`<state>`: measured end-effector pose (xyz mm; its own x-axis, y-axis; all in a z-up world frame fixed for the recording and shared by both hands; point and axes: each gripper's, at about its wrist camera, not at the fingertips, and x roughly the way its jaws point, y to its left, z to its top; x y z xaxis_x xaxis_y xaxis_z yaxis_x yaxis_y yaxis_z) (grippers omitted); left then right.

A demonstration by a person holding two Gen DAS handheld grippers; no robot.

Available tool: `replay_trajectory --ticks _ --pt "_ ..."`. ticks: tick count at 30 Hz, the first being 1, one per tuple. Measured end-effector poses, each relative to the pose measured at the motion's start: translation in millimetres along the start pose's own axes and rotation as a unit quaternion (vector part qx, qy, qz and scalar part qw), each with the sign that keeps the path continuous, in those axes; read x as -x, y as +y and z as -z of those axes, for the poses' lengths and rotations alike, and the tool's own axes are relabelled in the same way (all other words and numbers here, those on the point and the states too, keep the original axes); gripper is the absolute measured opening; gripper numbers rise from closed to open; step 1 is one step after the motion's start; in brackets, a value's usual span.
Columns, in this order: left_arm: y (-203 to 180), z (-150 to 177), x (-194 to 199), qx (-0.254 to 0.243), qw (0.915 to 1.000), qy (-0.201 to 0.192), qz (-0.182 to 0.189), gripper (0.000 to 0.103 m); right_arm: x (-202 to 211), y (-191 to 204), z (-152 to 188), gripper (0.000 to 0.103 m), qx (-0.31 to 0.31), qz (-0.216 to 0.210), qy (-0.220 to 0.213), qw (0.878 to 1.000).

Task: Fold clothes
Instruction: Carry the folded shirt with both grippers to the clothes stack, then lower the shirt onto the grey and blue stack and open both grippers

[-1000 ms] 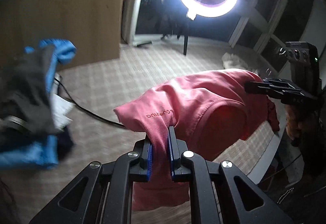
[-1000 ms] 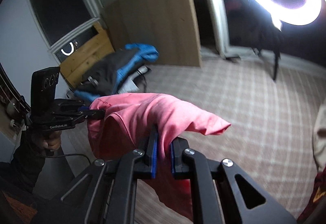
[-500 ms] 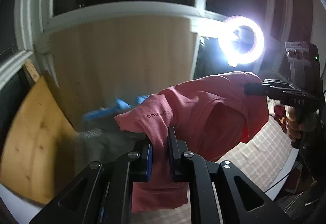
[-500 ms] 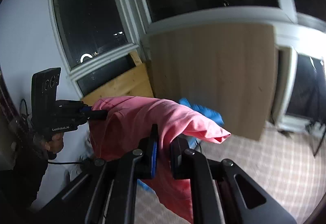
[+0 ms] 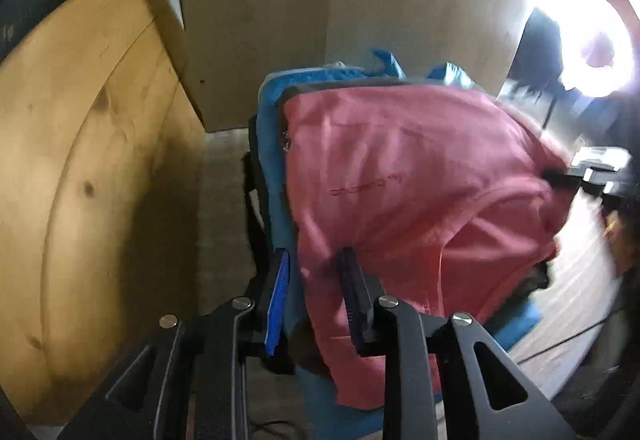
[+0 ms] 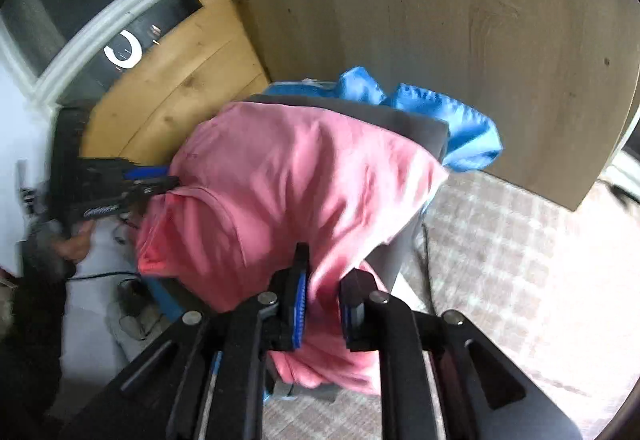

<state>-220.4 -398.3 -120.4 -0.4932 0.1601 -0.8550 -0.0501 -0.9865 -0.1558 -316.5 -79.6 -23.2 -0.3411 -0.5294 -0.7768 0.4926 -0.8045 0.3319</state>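
A folded pink shirt (image 5: 408, 175) lies on top of a pile of grey and blue clothes (image 5: 276, 159). My left gripper (image 5: 316, 272) is open, its jaws spread around the shirt's near edge. In the right wrist view the pink shirt (image 6: 296, 183) drapes over the same pile (image 6: 448, 111). My right gripper (image 6: 324, 280) is open, with pink cloth hanging loose between its fingers. Each gripper also shows in the other's view, the right one (image 5: 596, 175) at the shirt's right end and the left one (image 6: 120, 187) at its left end.
A light wooden panel (image 5: 92, 175) stands left of the pile and a grey-brown board (image 6: 440, 19) stands behind it. A bright ring light (image 5: 592, 51) glares at the right. Checked carpet (image 6: 520, 264) and a black cable (image 5: 560, 344) lie beside the pile.
Both grippers swung the pink shirt over from the open floor onto the clothes pile, lowered it there, and opened their jaws, letting go of it.
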Motion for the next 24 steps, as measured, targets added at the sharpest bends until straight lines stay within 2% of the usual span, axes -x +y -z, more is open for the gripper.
replay_trajectory --ticks 3,4,7,10,13,21,24 --pt "-2.4 -13.6 22.2 -0.022 0.9986 -0.049 -0.004 0.044 38.2 -13.1 3.4 0.047 -0.014 -0.038 -0.045 0.998" --pt "-2.2 -23.8 23.8 -0.025 0.9976 -0.064 -0.004 0.048 49.1 -20.0 0.1 0.048 -0.021 -0.048 -0.063 0.997" --pt "2.6 -56.6 1.8 -0.017 0.9982 -0.058 -0.004 0.048 48.0 -43.8 -23.4 0.048 -0.053 -0.033 -0.084 0.995" --pt "-0.5 -75.8 -24.3 -0.029 0.9989 -0.036 -0.009 0.048 21.3 -65.0 -45.0 0.045 -0.076 -0.028 -0.066 0.995" --pt "-7.6 -86.9 -48.3 -0.055 0.998 -0.012 -0.029 0.048 -3.5 -69.7 -56.6 0.043 -0.064 -0.026 -0.043 0.997" --pt "-9.1 -75.1 -63.5 -0.073 0.9966 0.001 -0.038 0.046 -35.0 -68.0 -47.2 0.043 -0.05 -0.002 0.003 0.999" --pt "-12.6 -71.9 -64.5 -0.087 0.9954 -0.008 -0.04 0.04 -22.6 -53.8 -44.7 0.03 -0.013 0.015 -0.019 1.0"
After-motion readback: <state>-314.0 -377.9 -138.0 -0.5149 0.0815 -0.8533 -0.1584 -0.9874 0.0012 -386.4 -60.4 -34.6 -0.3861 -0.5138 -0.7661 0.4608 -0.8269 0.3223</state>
